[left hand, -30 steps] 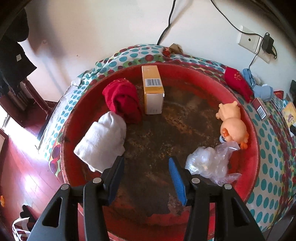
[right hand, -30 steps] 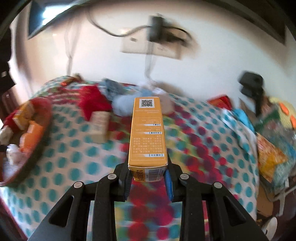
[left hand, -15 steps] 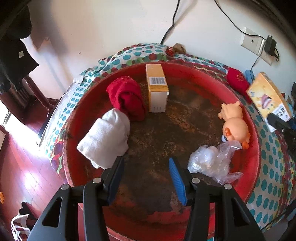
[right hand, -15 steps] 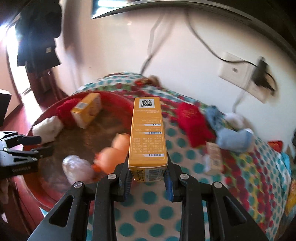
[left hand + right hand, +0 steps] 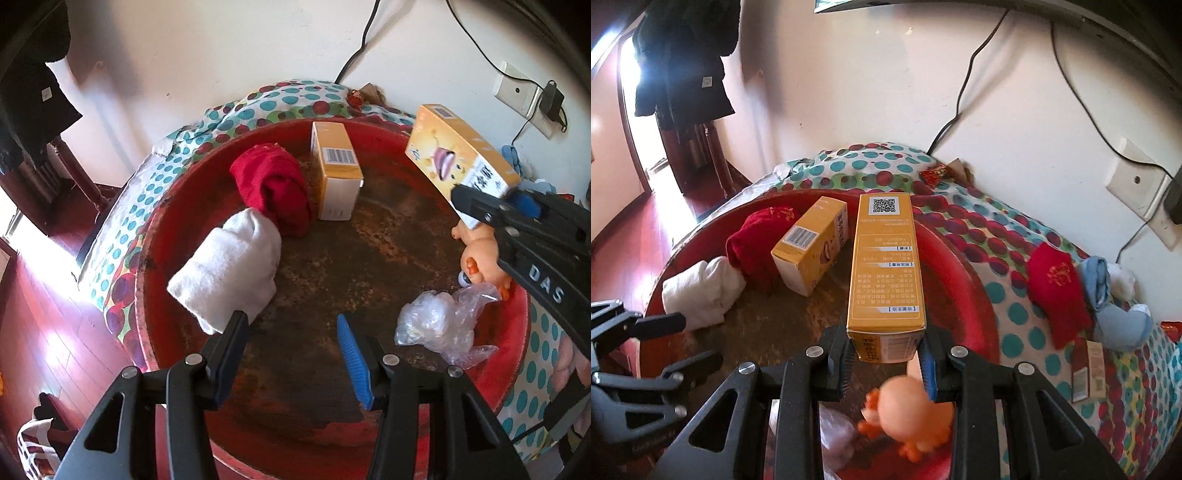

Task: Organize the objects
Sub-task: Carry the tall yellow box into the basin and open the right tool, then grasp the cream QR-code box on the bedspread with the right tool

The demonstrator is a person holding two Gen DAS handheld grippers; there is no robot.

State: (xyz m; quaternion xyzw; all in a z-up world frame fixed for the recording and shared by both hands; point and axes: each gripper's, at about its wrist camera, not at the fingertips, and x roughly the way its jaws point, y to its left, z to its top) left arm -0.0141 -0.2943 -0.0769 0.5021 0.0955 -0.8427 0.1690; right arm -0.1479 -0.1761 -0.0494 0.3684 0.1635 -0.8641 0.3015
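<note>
Transport step in hand. Right gripper clamps the orange carton, held above the red basin at its 3 o'clock rim. Left gripper hovers at 6 o'clock, half-spread, empty. Next move likely calls for lowering the carton beside the boxed carton at 12 o'clock, clear of the toy pig.

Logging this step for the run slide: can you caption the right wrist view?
Right gripper carries a yellow box over the red basin, above the orange toy.

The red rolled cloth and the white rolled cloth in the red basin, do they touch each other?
Touching. In the left wrist view, the white rolled cloth overlaps the lower end of the red rolled cloth with no gap; the right wrist view agrees.
</note>
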